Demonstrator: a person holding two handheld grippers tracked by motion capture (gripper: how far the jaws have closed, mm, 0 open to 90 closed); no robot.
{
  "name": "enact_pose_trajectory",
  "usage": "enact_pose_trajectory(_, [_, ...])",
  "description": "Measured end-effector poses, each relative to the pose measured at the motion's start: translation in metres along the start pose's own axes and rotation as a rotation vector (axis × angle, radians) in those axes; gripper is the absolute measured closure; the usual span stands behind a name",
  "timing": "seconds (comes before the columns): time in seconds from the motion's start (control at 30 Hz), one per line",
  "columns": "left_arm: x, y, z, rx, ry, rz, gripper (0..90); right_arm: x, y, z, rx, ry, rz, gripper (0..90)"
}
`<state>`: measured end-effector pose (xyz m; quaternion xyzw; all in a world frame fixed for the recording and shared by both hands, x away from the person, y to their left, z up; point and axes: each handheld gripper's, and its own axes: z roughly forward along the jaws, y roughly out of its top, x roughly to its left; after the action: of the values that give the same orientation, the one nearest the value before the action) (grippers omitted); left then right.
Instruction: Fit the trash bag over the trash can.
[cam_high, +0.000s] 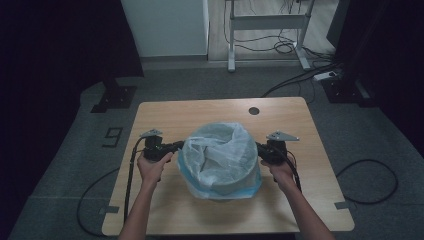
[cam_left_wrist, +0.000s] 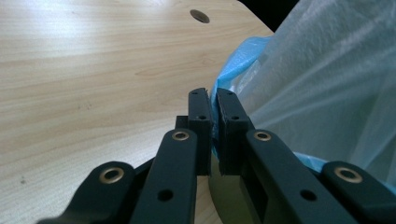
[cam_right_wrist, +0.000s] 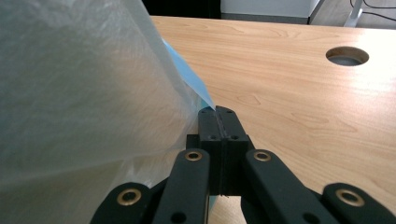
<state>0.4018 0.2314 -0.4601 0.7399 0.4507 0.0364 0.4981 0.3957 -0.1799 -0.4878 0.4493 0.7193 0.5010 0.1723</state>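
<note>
Centre of table (cam_high: 165, 112): a round bin (cam_high: 227, 187) stands here, lined with a thin translucent bag (cam_high: 220, 150) whose blue-tinted edge folds down over the rim.
Left gripper (cam_high: 176, 146): at the bag's 9 o'clock side, jaws nearly together, pinching a fold of the film (cam_left_wrist: 214, 122).
Right gripper (cam_high: 260, 148): at 3 o'clock, jaws pressed together on the blue edge (cam_right_wrist: 215, 112).
Weight: likely very light; bag and bin look easy to shift.
Stiffness: film is soft and crumpled, holds no shape.
Surface: probably slick, so a thin pinch could slip out.
Fragility: film may tear if the two sides are pulled unevenly.
Best hold: doubled edge at the rim, opposite sides, as now.
Cable hole (cam_high: 254, 110): at 1 o'clock from the bin, well apart.
</note>
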Motion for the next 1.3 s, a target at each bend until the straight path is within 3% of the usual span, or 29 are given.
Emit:
enact_pose_trajectory(0.53, [0.0,-0.011,0.0,0.027,-0.001,0.008,82.8,-0.002,-0.014,-0.005,-0.001,0.006,0.009,88.6])
enact_pose_trajectory(0.6, [-0.001,-0.011,-0.003,-0.004,0.025,0.014,75.3,-0.002,-0.012,-0.007,-0.015,0.005,0.013,81.7])
enact_pose_trajectory(0.67, [-0.001,-0.009,-0.009,-0.044,0.046,0.016,61.9,-0.002,-0.01,-0.011,-0.051,-0.018,0.023,68.0])
enact_pose_trajectory(0.7, [-0.001,-0.008,-0.012,-0.058,0.051,0.02,56.9,-0.003,-0.008,-0.014,-0.068,-0.026,0.034,66.1])
enact_pose_trajectory(0.73, [-0.001,-0.008,-0.015,-0.068,0.062,0.03,47.7,-0.004,-0.007,-0.017,-0.086,-0.028,0.042,63.1])
enact_pose_trajectory(0.77, [-0.001,-0.007,-0.018,-0.074,0.071,0.041,47.7,-0.005,-0.006,-0.02,-0.101,-0.032,0.046,59.7])
enact_pose_trajectory(0.83, [-0.002,-0.006,-0.023,-0.09,0.081,0.059,38.9,-0.006,-0.004,-0.026,-0.125,-0.041,0.05,54.3])
enact_pose_trajectory(0.93, [-0.002,-0.005,-0.033,-0.118,0.069,0.087,33.1,-0.008,-0.003,-0.035,-0.152,-0.035,0.056,49.9])
enact_pose_trajectory(1.13, [-0.01,0.002,-0.053,-0.156,0.024,0.176,32.1,-0.005,-0.006,-0.058,-0.177,-0.002,0.009,45.2])
enact_pose_trajectory(1.3, [-0.025,0.012,-0.066,-0.17,-0.054,0.266,32.5,-0.002,-0.018,-0.08,-0.196,0.03,-0.013,43.7])
